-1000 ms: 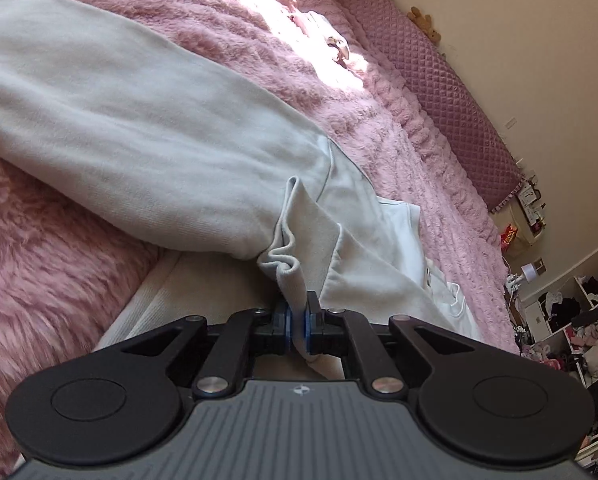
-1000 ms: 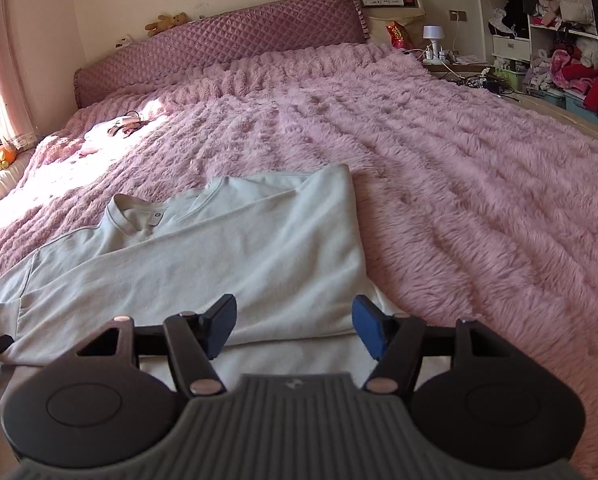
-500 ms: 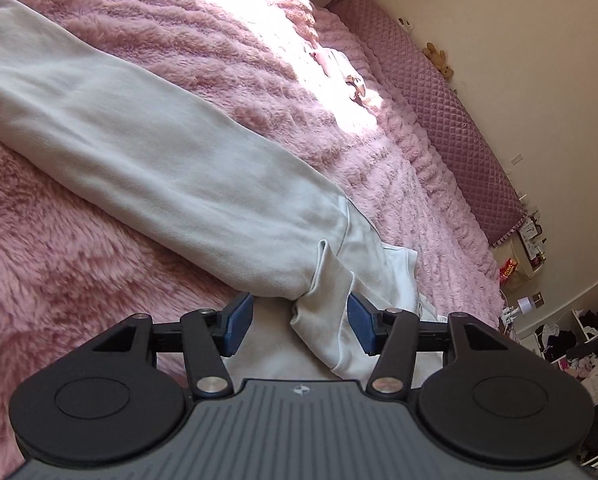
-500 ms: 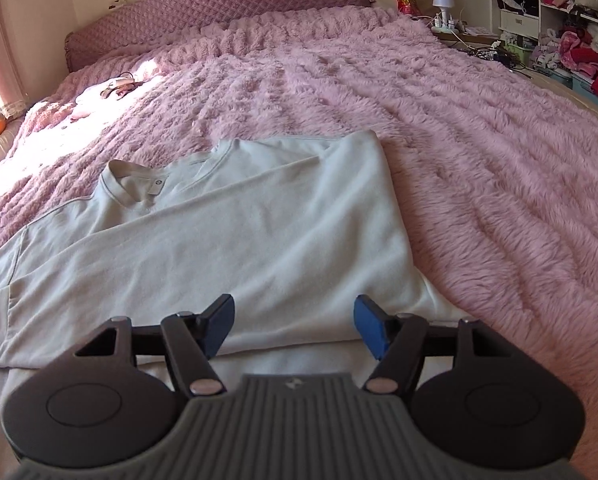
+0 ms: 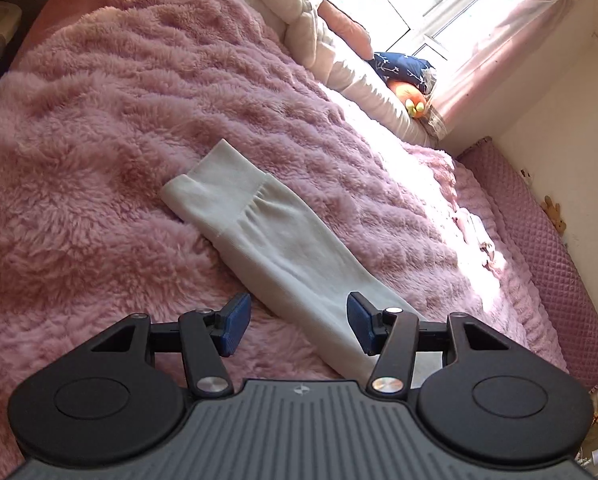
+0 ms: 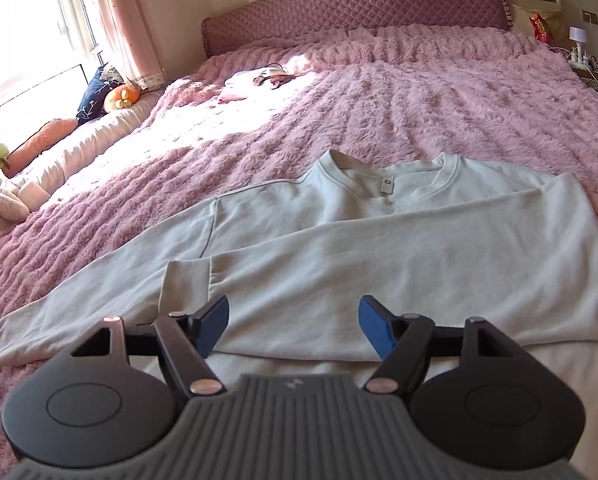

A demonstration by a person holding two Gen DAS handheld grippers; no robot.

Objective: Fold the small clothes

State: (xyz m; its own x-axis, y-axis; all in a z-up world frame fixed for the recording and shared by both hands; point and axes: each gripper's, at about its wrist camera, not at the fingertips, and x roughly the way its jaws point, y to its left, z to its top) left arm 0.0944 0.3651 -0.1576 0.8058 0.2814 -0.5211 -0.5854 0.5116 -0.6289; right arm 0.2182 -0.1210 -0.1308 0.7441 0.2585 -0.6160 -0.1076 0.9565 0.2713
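Sweatshirt (image 6: 379,248) flat on pink bed blanket (image 6: 419,104), one sleeve folded across chest, other sleeve (image 5: 275,248) stretched out sideways. Left gripper (image 5: 297,326) fingers apart above sleeve, empty. Right gripper (image 6: 295,330) fingers just been widening, nothing between, over hem.

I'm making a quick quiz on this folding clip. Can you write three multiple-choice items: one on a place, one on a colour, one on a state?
1. Where does the folded sleeve lie?
A. across the sweatshirt's body
B. hanging off the bed
C. on the headboard

2. What colour is the blanket?
A. green
B. pink
C. black

3. How is the left hand-held gripper?
A. shut on the cuff
B. open, empty
C. shut on a pillow

Key: 1 A, the sleeve crosses the sweatshirt chest; 2 B, pink plush all round; 3 B, the other sleeve lies flat beyond the spread pads.
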